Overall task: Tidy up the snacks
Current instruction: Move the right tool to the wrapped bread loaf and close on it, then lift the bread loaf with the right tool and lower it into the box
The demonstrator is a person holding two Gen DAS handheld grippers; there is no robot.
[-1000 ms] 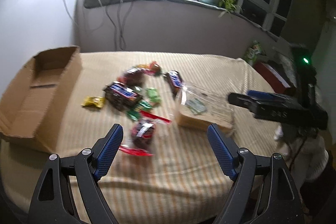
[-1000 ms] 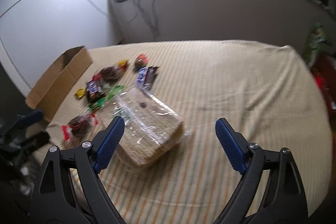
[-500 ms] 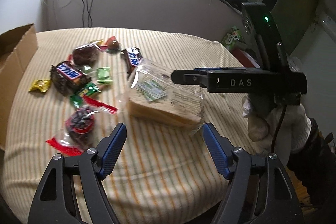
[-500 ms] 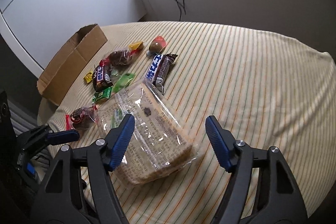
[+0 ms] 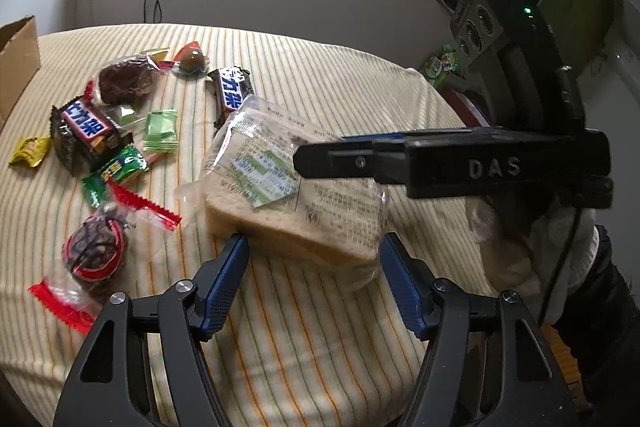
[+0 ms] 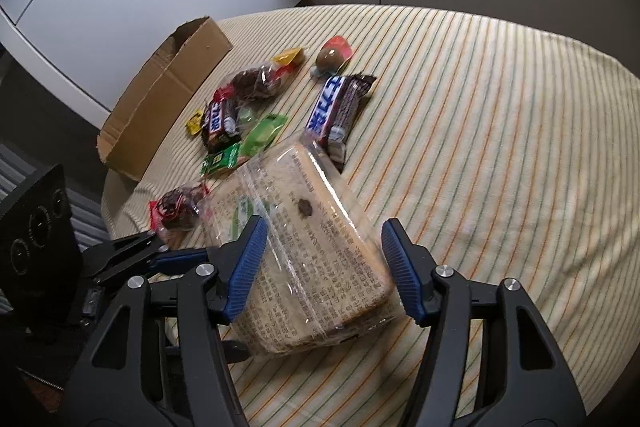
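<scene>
Left tongs (image 5: pixel 314 259): jaws closing, the bagged bread loaf (image 5: pixel 296 187) between the blue pads, the left pad at the loaf's near corner, the right pad just beside the wrapper; no firm pinch visible. Right tongs (image 6: pixel 322 259): jaws closing astride the same loaf's other end, pads close to the clear wrapper, contact uncertain. Loaf: flat on the striped tabletop (image 6: pixel 500 131), near its front edge. Beyond it, loosely scattered: two dark chocolate bars (image 6: pixel 336 107) with blue lettering, green sachets (image 5: pixel 160 131), a yellow sweet (image 5: pixel 28 151), red-ended clear packs with dark cakes (image 5: pixel 94 251), one round brown sweet (image 6: pixel 330 59). Cardboard box (image 6: pixel 164 95): open, at the tabletop's far left edge.
</scene>
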